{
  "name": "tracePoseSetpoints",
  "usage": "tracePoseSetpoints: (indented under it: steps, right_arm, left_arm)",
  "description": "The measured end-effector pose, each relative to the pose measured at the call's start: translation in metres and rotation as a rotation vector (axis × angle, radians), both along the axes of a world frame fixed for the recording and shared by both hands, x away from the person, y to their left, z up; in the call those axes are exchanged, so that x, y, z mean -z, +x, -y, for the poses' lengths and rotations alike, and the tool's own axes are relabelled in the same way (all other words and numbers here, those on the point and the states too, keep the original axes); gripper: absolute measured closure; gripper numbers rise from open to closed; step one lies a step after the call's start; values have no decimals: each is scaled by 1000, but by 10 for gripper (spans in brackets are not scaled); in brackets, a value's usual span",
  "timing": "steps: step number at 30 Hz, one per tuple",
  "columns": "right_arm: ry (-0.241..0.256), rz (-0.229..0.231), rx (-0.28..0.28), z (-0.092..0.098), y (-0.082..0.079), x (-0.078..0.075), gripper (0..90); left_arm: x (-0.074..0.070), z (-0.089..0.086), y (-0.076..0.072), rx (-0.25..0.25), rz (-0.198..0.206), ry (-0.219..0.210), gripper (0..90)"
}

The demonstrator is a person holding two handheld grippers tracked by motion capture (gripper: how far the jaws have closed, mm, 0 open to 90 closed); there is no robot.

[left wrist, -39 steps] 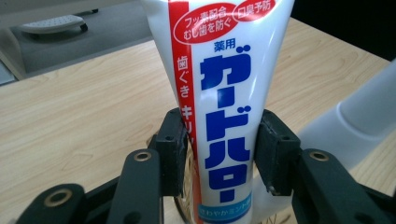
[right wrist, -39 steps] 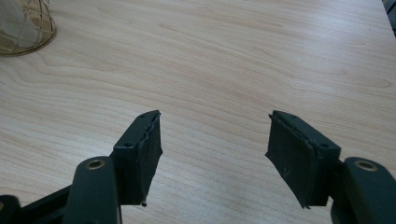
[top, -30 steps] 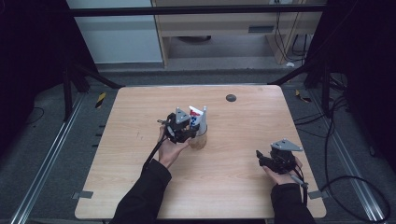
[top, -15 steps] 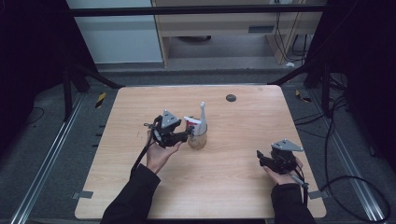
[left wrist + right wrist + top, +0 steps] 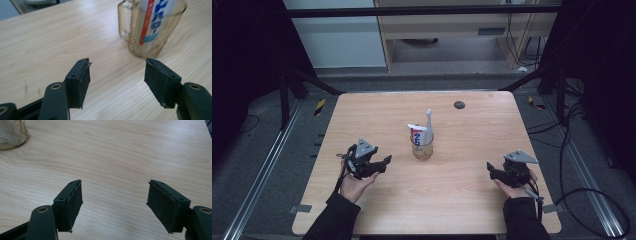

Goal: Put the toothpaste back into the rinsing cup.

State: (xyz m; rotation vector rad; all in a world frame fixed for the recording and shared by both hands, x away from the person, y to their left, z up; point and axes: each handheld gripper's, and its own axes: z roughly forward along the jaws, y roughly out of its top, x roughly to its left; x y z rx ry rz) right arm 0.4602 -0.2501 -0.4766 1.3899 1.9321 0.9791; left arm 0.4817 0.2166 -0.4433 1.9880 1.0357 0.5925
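A clear glass mug [image 5: 422, 146] stands upright near the middle of the wooden table [image 5: 472, 125], holding a white toothpaste tube [image 5: 418, 133] with red and blue print and a pale toothbrush [image 5: 429, 122]. In the left gripper view the mug [image 5: 150, 30] sits ahead and to the right, handle toward the left. My left gripper [image 5: 384, 162] rests open on the table to the left of the mug, apart from it, jaws empty [image 5: 117, 82]. My right gripper [image 5: 490, 169] lies open near the front right, nothing between its jaws [image 5: 115, 205].
A small dark round disc [image 5: 459, 104] lies on the table near its far edge. The mug's base [image 5: 11, 135] shows at the top left of the right gripper view. Dark frame legs and cables surround the table on the floor.
My left gripper has let go of the mug's contents, drawn back left and toward the front, and now rests low with open jaws. The right gripper has stayed put.
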Motion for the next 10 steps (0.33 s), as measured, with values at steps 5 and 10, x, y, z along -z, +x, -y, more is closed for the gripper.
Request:
tracePoseSetpoints:
  steps: [5,10]
  right_arm:
    - [3,-6,-4,1,0,1,249]
    - [5,-3,3,2,-1,1,231]
  left_arm:
    - [16,-22,-5,-40,-51,-4,341]
    - [29,-45,-4,-115,-77,33,318]
